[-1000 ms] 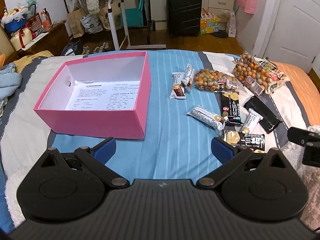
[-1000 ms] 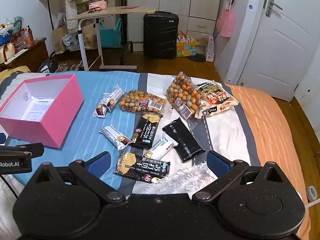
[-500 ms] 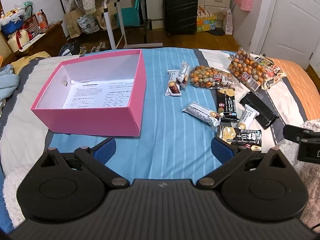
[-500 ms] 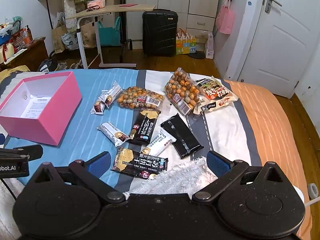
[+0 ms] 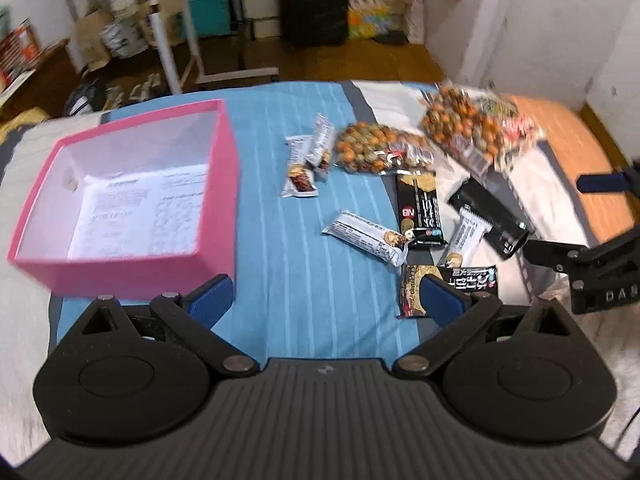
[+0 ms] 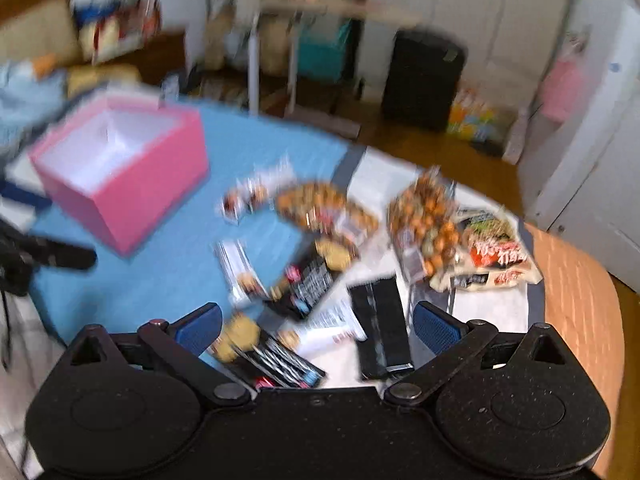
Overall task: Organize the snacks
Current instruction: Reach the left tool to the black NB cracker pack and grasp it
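Pink box (image 5: 132, 208) open on the blue-striped bedspread (image 5: 304, 280), only a printed sheet (image 5: 140, 212) inside, its text too smeared to read. Snacks all outside, to the right of the pink box: two small bars (image 5: 308, 160) nearest it, a white bar (image 5: 368, 238) lower down, a clear bag of round snacks (image 5: 380, 152) beyond, a black wrapper (image 5: 420, 208) and a flat black pack (image 5: 488, 216) further right. Second bag of round snacks (image 5: 464, 128) furthest from the pink box, blurred at its edges. Black-and-gold packet (image 5: 452, 284) partly hidden behind the left gripper's right finger.

Left gripper (image 5: 326, 300) spread wide over bare bedspread just right of the pink box's near corner, nothing between the pads. Right gripper (image 6: 316, 326) also spread wide, empty, hanging over the black packs well right of the pink box (image 6: 120, 176); heavy motion blur there, wrappers and labels impossible to make out, the nearest packet cut off by the gripper body. Red-and-white printed bag (image 6: 496, 256) furthest right, lettering unreadable.
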`<state>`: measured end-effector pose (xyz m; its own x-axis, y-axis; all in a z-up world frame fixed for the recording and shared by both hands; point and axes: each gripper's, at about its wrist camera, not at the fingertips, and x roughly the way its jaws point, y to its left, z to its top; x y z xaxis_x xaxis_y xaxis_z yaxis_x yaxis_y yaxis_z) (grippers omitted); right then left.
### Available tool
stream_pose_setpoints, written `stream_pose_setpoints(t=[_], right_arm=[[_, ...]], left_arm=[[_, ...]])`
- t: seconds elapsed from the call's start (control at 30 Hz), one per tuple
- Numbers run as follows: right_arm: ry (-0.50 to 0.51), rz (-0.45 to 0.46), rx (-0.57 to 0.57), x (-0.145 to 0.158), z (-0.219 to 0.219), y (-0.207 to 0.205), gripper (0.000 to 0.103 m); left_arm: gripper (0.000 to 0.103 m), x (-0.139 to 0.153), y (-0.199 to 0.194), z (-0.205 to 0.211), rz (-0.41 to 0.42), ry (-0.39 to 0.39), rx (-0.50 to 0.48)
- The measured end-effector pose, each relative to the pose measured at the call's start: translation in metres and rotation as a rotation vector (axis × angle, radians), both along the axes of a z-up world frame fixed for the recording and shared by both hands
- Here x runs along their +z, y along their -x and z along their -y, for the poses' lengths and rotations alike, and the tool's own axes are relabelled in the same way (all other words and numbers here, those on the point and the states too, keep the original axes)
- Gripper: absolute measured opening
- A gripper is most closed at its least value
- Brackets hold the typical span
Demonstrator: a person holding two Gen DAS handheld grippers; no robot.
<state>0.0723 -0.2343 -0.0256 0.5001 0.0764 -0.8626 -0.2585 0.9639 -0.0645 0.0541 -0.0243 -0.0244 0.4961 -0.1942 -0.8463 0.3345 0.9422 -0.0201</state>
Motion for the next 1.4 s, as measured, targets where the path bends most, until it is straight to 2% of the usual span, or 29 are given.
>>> stream_pose_setpoints(t=[0.07,0.13,0.23,0.33,0.4,0.43,0.5,0.6,0.73,0.77,0.8,0.87,0.97,1.0,1.03,1.17,1.23,1.4], right_arm=[[-0.053,-0.145,-0.023,-0.021,0.011,-0.023,0.1],[-0.122,-0.33,-0.095,-0.045,0.021,-0.043,0.088],[-0.222,-0.477,-0.141,-0.064,0.032,-0.059,0.086],[-0.217,-0.508,-0.179,-0.072,0.035,-0.063,0.086],[-0.204,-0.531,-0.182,-0.077,0.032,-0.061,0.082],[-0.185,-0.536,-0.194,-0.079,0.031,-0.062,0.079],[-0.155,-0.544,-0.216,-0.084,0.028,-0.065,0.075],[-0.146,-0.575,-0.221,-0.091,0.023,-0.07,0.073],[-0.191,-0.628,-0.259,-0.106,0.016,-0.078,0.072],[-0.188,-0.655,-0.27,-0.115,0.013,-0.08,0.072],[-0.181,-0.676,-0.274,-0.123,0.01,-0.081,0.072],[-0.187,-0.7,-0.29,-0.131,0.01,-0.082,0.072],[-0.197,-0.685,-0.321,-0.131,0.014,-0.085,0.076],[-0.204,-0.675,-0.32,-0.129,0.015,-0.085,0.075],[-0.213,-0.658,-0.307,-0.127,0.014,-0.084,0.067],[-0.199,-0.615,-0.285,-0.116,0.012,-0.078,0.058],[-0.206,-0.593,-0.289,-0.11,0.012,-0.074,0.054],[-0.197,-0.567,-0.286,-0.109,0.012,-0.072,0.05]], left_arm=[[0.1,-0.014,-0.012,0.016,-0.023,-0.025,-0.07],[0.1,-0.032,-0.023,0.033,-0.055,-0.054,-0.119],[0.1,-0.058,-0.037,0.045,-0.075,-0.011,-0.12],[0.093,-0.085,-0.049,0.041,-0.143,0.125,-0.08],[0.079,-0.104,-0.057,0.038,-0.215,0.188,-0.051],[0.075,-0.113,-0.06,0.037,-0.249,0.213,-0.044],[0.064,-0.125,-0.063,0.036,-0.285,0.243,-0.032],[0.06,-0.136,-0.063,0.036,-0.28,0.266,-0.026],[0.055,-0.142,-0.06,0.041,-0.289,0.285,-0.051],[0.046,-0.142,-0.06,0.041,-0.296,0.285,-0.048],[0.042,-0.143,-0.058,0.04,-0.301,0.286,-0.042],[0.04,-0.149,-0.058,0.039,-0.305,0.295,-0.027],[0.038,-0.153,-0.061,0.037,-0.326,0.342,-0.006],[0.038,-0.155,-0.063,0.037,-0.337,0.358,-0.007],[0.038,-0.157,-0.065,0.037,-0.35,0.376,-0.011],[0.037,-0.167,-0.069,0.032,-0.435,0.484,-0.01],[0.044,-0.172,-0.07,0.028,-0.484,0.531,0.001],[0.046,-0.169,-0.062,0.031,-0.466,0.54,0.003]])
